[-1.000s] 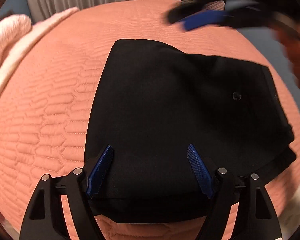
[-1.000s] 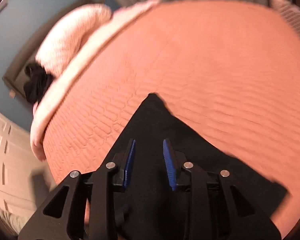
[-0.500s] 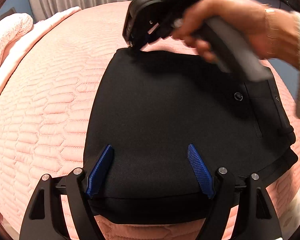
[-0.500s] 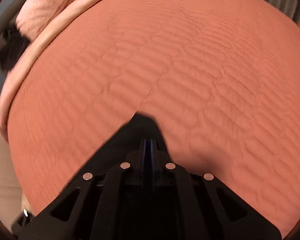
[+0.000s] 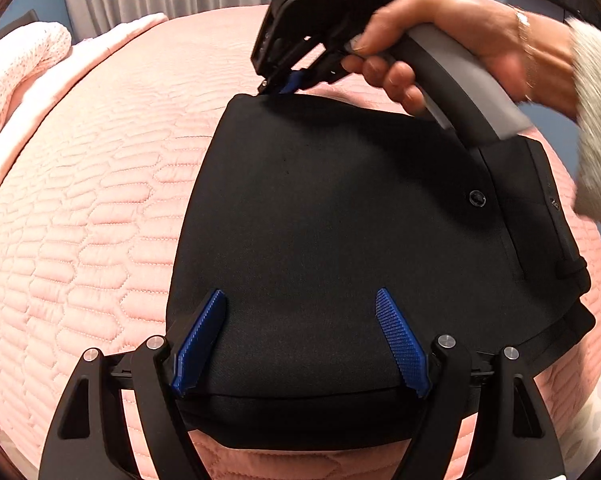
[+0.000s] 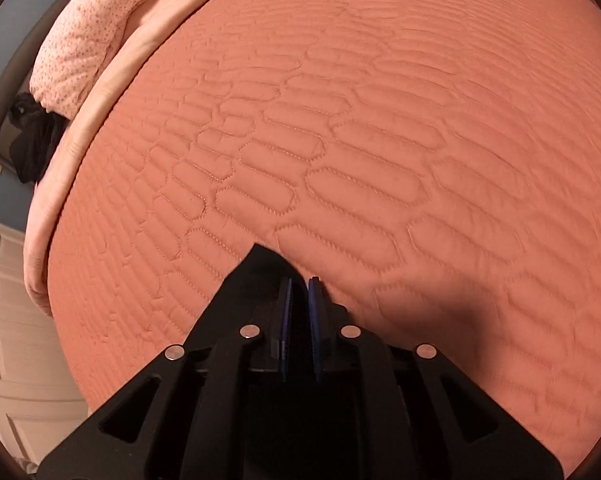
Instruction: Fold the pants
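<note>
Pinching far corner of folded black pants (image 5: 340, 220) with our right gripper (image 6: 299, 292); left gripper (image 5: 300, 336) spread; next we likely lift, fold over.

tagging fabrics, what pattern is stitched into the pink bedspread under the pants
The pink bedspread is quilted in rows of elongated hexagons, clearest in the right wrist view.

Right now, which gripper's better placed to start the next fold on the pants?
Right. The right gripper is shut on the far corner of the black pants, ready to lift it. The left gripper hangs open over the near edge, gripping nothing.
</note>
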### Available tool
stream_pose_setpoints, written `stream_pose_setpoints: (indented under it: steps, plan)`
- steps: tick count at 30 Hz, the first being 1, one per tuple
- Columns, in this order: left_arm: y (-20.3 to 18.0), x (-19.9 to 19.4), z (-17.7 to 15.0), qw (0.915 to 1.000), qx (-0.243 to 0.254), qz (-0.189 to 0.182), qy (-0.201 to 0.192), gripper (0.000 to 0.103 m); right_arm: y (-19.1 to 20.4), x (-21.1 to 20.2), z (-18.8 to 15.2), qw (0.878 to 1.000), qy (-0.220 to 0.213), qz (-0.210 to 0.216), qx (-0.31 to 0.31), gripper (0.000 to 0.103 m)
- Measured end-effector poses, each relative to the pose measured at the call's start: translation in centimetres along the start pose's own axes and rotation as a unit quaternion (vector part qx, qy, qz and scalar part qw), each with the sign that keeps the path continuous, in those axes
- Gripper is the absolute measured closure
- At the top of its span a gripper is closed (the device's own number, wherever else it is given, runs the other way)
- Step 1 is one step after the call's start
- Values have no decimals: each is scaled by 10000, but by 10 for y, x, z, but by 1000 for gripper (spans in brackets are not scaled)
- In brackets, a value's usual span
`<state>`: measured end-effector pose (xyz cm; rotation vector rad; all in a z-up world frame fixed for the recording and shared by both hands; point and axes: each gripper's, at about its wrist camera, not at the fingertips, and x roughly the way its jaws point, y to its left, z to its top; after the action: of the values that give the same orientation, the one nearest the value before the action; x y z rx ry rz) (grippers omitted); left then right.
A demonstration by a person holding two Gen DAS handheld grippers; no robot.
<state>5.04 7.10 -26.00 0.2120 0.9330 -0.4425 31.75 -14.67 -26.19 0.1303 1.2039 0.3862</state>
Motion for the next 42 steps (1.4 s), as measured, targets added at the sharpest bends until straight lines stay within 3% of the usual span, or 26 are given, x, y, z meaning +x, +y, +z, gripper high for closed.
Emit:
stream_pose_setpoints:
  steps: [4, 7, 10, 11, 12, 14, 15, 17, 21, 23, 25, 26, 28, 30, 32, 34, 36, 37, 38, 39, 40, 42]
  plan:
    - [-3, -2, -2, 10000, 20, 28, -55, 27, 22, -28, 34, 9977, -605, -179, -238, 103]
    - [-1, -1, -2, 10000, -20, -6, -30, 27, 22, -47, 35, 9983, -529, 176, -159, 94]
    - [0, -4, -3, 10000, -7, -46, -52, 27, 25, -39, 23, 9984, -219, -74, -519, 67]
    - [-1, -4, -3, 10000, -16, -5, -35, 27, 26, -33, 22, 9980, -124, -232, -578, 49]
    - [-1, -4, -3, 10000, -14, 5, -35, 27, 26, -26, 18, 9977, -54, -270, -612, 44]
    - [-1, -5, -3, 10000, -25, 7, -39, 27, 28, -12, 16, 9981, 223, 41, -579, 46]
    - [-1, -6, -4, 10000, -26, 6, -35, 27, 34, -5, 15, 9974, 309, 205, -613, 67]
    - [-1, -6, -3, 10000, -53, 9, -30, 27, 51, -1, 14, 9936, 291, -235, -1064, 77]
    - [0, -6, -4, 9999, -95, 62, -63, 27, 67, -1, 38, 9926, -110, -482, -1107, 98]
    - [-3, -5, -5, 9999, -44, 130, -87, 27, 51, 16, 51, 9923, 63, -845, -901, 99]
    - [-4, -5, -5, 9999, -25, 146, -54, 27, 41, -1, 52, 9960, -244, -707, -484, 102]
    - [-3, -6, -4, 9999, -77, 81, -16, 27, 32, -34, 42, 9944, -802, -676, -126, 99]
    - [7, -17, 2, 9995, -298, -132, 3, 28, 15, -94, 1, 9852, -1505, -653, 499, 98]
    - [19, -34, 12, 9980, -551, -231, -218, 28, 11, -129, -50, 9770, -1782, -1062, 491, 98]
    - [28, -44, 39, 9961, -664, -344, -477, 28, 4, -151, -116, 9676, -1881, -1548, 668, 98]
    - [29, -36, 75, 9955, -633, -446, -543, 28, -1, -150, -158, 9652, -1861, -1465, 1106, 98]
    - [19, -11, 116, 9965, -472, -331, -597, 26, -32, -132, -189, 9691, -1491, -1470, 1305, 100]
    - [14, 8, 130, 9980, -384, -132, -494, 26, -43, -125, -203, 9660, -1481, -1551, 1447, 103]
    - [14, 43, 143, 9992, -332, 228, -54, 26, -70, -133, -222, 9604, -1822, -880, 1916, 103]
    - [16, 72, 149, 9980, -293, 358, 439, 24, -80, -140, -230, 9519, -1891, -717, 2304, 103]
    - [22, 95, 149, 9957, -396, 271, 794, 14, -82, -149, -234, 9420, -1923, -802, 2631, 103]
    - [43, 106, 147, 9905, -1109, -224, 784, 12, -62, -172, -237, 9403, -2179, -1136, 2356, 97]
